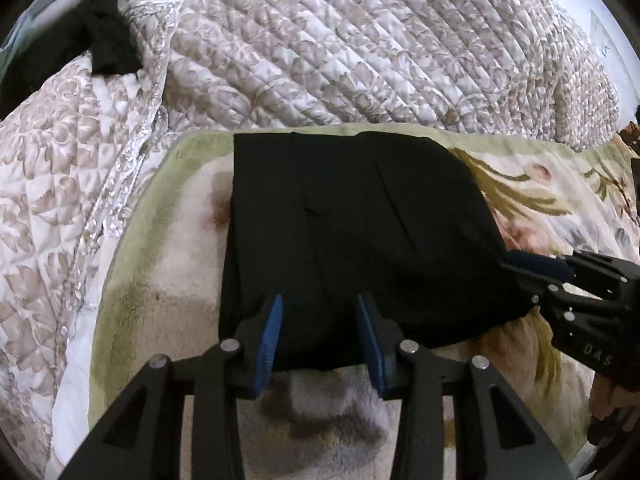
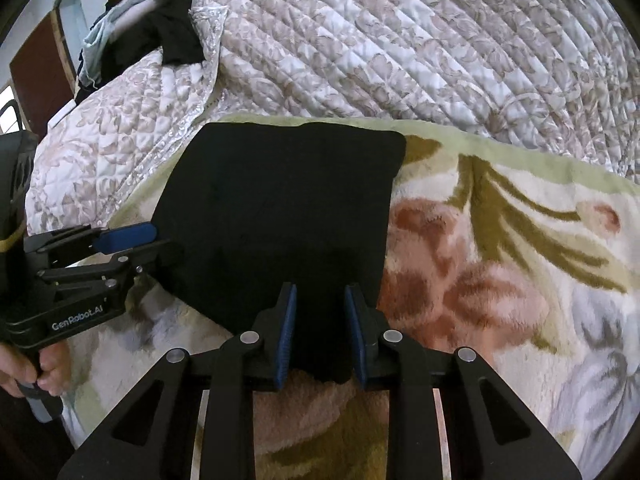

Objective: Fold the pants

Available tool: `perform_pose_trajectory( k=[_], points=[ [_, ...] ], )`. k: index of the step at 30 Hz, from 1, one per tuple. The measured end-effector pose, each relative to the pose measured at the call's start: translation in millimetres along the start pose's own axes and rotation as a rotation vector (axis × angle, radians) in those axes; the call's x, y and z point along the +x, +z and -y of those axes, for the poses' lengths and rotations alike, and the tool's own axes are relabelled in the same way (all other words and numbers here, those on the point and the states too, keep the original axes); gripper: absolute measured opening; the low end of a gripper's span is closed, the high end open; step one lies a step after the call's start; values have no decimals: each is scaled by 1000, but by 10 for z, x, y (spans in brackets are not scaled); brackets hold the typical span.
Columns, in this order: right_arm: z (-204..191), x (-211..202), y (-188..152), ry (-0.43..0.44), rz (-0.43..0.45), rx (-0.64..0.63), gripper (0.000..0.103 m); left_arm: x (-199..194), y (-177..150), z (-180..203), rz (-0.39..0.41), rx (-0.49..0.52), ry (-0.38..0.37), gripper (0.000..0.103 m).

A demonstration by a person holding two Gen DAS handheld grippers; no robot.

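Observation:
The black pants (image 1: 352, 224) lie folded into a flat, roughly square stack on a floral plush blanket (image 1: 168, 280); they also show in the right wrist view (image 2: 280, 216). My left gripper (image 1: 320, 304) is open, its blue pads over the near edge of the stack, with cloth between them. My right gripper (image 2: 320, 292) is open too, its pads either side of the stack's near right corner. The right gripper also shows at the right of the left wrist view (image 1: 520, 268), and the left gripper at the left of the right wrist view (image 2: 160, 240).
The blanket (image 2: 500, 240) lies on a bed covered by a quilted beige-and-white spread (image 1: 340, 40). More dark and pale blue clothes (image 2: 160, 32) are heaped at the far left corner. A brown door (image 2: 40, 64) stands beyond.

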State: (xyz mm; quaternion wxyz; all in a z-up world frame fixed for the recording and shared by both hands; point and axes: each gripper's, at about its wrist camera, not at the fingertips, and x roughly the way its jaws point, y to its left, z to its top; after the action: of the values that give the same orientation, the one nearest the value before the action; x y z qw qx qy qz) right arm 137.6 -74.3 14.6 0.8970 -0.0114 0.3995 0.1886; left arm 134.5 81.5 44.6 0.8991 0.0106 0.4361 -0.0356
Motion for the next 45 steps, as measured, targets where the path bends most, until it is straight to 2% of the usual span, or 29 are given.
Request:
perform_pose_trajectory(
  k=[12,15,16,17,20,22,24,27,29,33,36,41,43,44,45],
  points=[
    [19,-198,-184,-7,-39,-24,25,-165,-227,44,-11,-78,18,42],
    [36,-218,-280,-4,-66,-19,25,-51,-349,59,-90,-114,-14,42],
    [52,-163,-343,-21,-109,-16,25,13,-407,51,-125,-138,-14,42],
    [78,-143,-414,-20,-125,-3,25,25,-454,60,-126,-145,1,42],
    [101,-266,-521,-24,-105,12,25,-120,-519,194,-80,-95,72,42],
    [94,-328,-565,-24,-98,19,25,-185,-615,228,-72,-115,70,42],
    [101,-332,-622,-34,-97,30,40,-194,-732,270,-71,-132,65,48],
    [129,-307,-690,-47,-82,43,47,-186,-772,395,-47,-67,95,60],
    [114,-310,-661,-56,-77,37,47,-187,-771,400,-40,-62,99,60],
    [46,-375,-606,-41,-37,17,47,-253,-747,364,-19,-74,94,60],
    [-34,-435,-569,-30,5,-17,47,-338,-708,314,21,-93,125,60],
    [6,-471,-452,-5,47,16,47,-478,-466,187,97,-137,107,60],
    [16,-473,-363,-3,67,27,41,-527,-320,135,137,-167,95,60],
    [10,-462,-311,1,77,29,30,-537,-252,109,151,-185,78,60],
    [-4,-450,-279,1,86,25,26,-520,-187,90,151,-199,62,60]
  ],
)
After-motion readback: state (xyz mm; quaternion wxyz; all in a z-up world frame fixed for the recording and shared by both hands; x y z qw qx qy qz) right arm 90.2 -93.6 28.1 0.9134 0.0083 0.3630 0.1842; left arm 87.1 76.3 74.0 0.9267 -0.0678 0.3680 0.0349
